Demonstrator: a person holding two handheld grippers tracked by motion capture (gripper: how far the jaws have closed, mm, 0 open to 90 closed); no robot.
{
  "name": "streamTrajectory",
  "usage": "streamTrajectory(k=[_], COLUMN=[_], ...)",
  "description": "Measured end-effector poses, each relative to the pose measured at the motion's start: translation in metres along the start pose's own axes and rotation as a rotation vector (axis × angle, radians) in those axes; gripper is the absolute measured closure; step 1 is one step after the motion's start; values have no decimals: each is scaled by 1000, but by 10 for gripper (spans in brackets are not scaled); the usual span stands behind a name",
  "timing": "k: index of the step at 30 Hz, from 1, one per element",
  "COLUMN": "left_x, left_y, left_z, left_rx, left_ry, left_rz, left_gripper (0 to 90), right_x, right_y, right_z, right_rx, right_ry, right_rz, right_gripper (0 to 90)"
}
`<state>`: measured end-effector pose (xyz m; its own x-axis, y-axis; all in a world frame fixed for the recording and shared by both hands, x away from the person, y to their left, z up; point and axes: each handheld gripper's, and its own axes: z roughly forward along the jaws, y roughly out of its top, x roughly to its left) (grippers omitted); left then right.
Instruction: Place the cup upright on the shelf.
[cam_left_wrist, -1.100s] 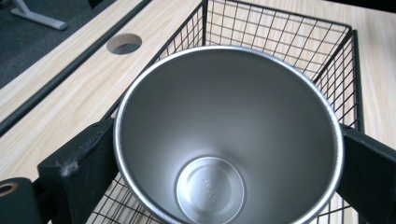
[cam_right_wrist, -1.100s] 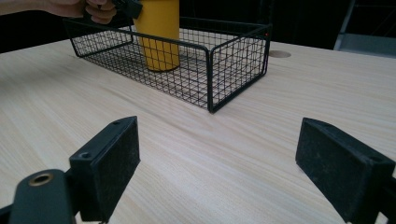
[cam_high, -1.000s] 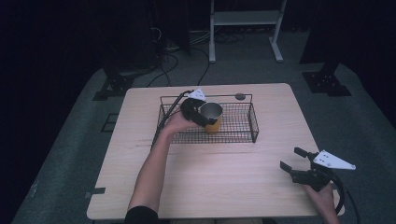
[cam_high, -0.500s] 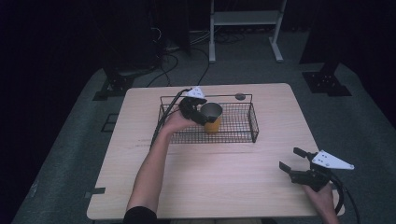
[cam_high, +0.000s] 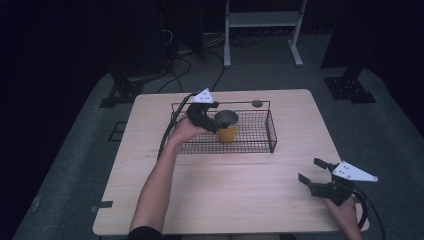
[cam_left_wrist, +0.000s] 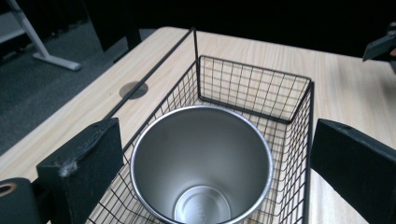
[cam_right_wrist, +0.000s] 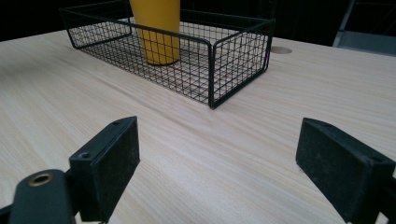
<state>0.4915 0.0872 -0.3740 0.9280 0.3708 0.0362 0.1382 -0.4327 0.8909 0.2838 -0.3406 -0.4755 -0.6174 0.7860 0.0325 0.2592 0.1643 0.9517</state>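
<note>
A yellow cup (cam_high: 227, 132) with a bare steel inside stands upright in the left half of a black wire basket (cam_high: 270, 134) on the far middle of the wooden table (cam_high: 225, 195). My left gripper (cam_high: 213, 123) reaches into the basket from the left. In the left gripper view its jaws stand open on either side of the cup (cam_left_wrist: 201, 158), with a gap at each side of the rim. My right gripper (cam_high: 314, 173) hovers low over the table's front right corner, open, with nothing between its jaws (cam_right_wrist: 217, 163); it faces the basket (cam_right_wrist: 240, 51) and cup (cam_right_wrist: 159, 32).
A round grey cable hole (cam_high: 257, 103) sits in the tabletop just behind the basket. The left gripper's cable (cam_high: 167, 131) trails over the basket's left end. Beyond the table lie dark floor, stand legs and a white frame (cam_high: 262, 20).
</note>
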Motion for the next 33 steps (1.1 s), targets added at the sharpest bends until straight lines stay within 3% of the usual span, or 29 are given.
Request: streamTrajectory(k=[3, 12, 33], left_x=[-5, -14, -32], left_y=[1, -7, -18], left_z=[-7, -19, -35], left_rx=[-34, -66, -91], left_ry=[2, 18, 20], left_rz=[4, -4, 5], left_gripper=[19, 19, 19], right_x=[0, 0, 1], right_y=[0, 0, 0], right_z=[0, 0, 0], right_rx=[0, 1, 6], right_ry=[0, 1, 0], right_rz=[0, 1, -2], right_gripper=[125, 125, 126])
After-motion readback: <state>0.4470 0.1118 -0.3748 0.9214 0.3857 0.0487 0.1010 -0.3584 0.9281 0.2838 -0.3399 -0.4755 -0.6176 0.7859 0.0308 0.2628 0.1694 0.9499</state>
